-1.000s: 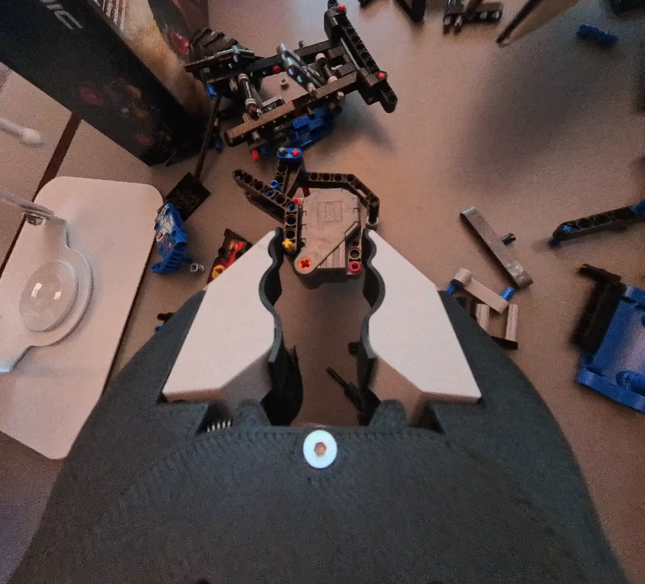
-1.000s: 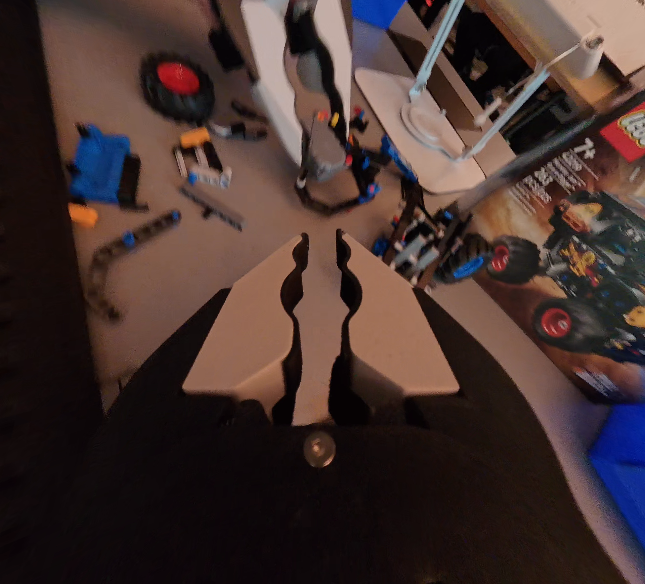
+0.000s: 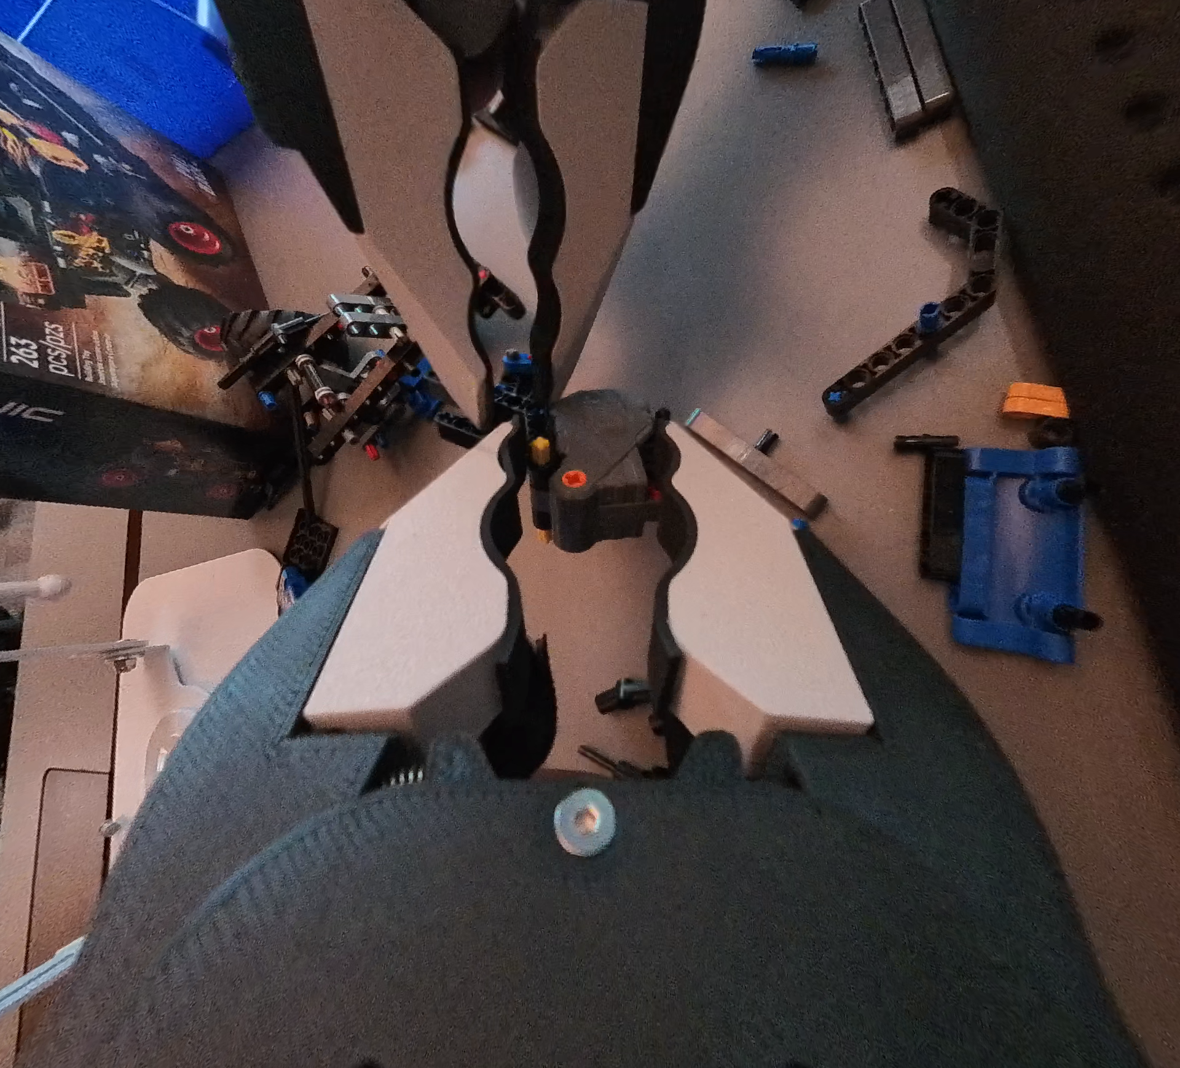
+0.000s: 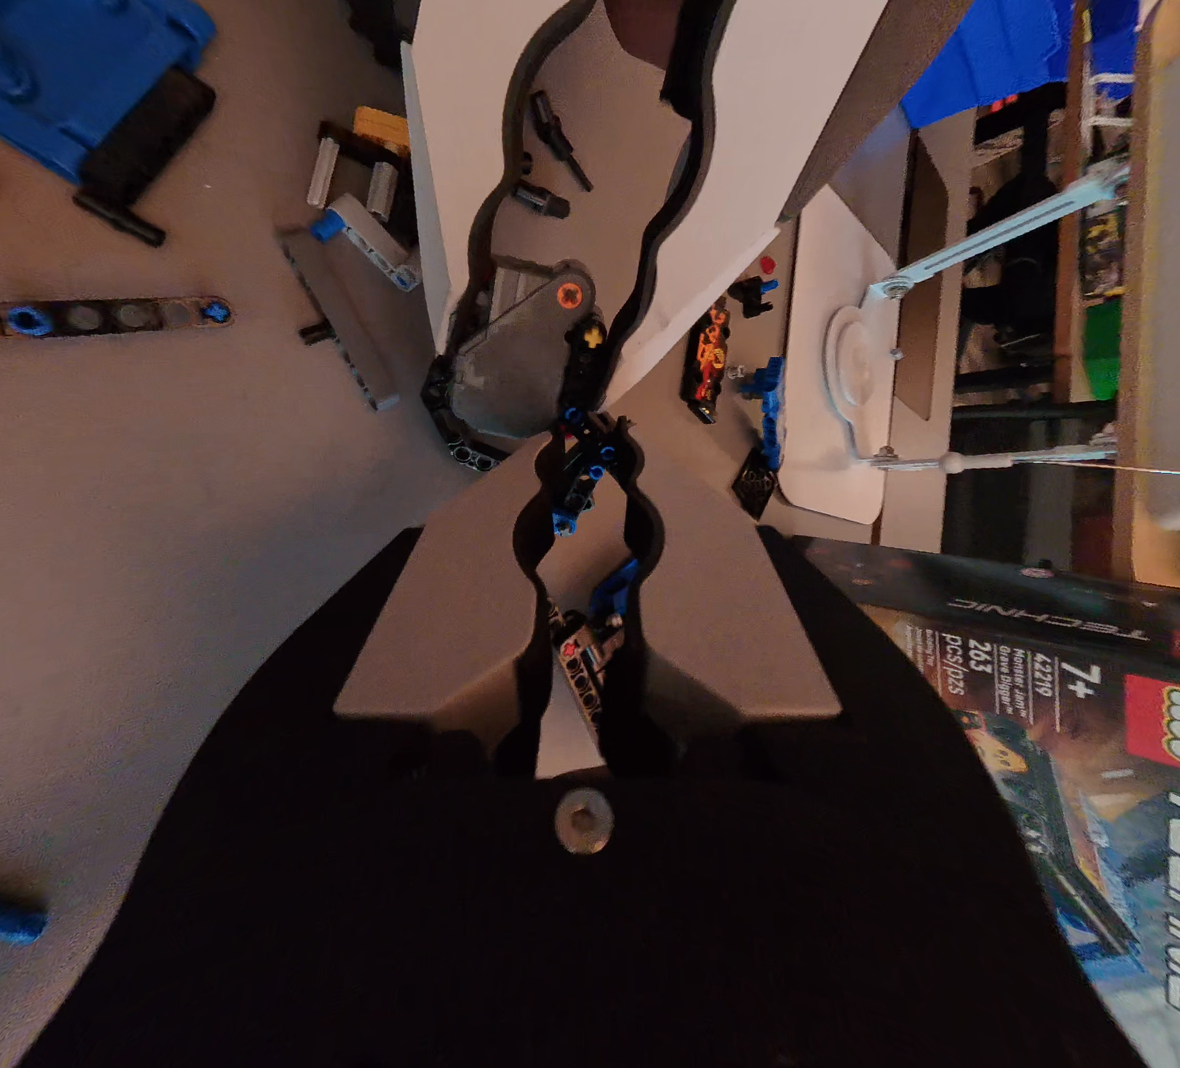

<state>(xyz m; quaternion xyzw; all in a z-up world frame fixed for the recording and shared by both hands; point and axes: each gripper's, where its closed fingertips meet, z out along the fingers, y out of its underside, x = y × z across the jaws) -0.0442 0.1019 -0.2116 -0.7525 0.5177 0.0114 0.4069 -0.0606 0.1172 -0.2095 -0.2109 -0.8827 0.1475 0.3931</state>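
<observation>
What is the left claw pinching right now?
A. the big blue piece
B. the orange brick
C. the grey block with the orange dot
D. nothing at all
C: the left claw has its fingers closed against both sides of the grey block with the orange dot, while the orange brick and the big blue piece lie apart on the table.

Grey motor block with black beams, tool-held.
</observation>
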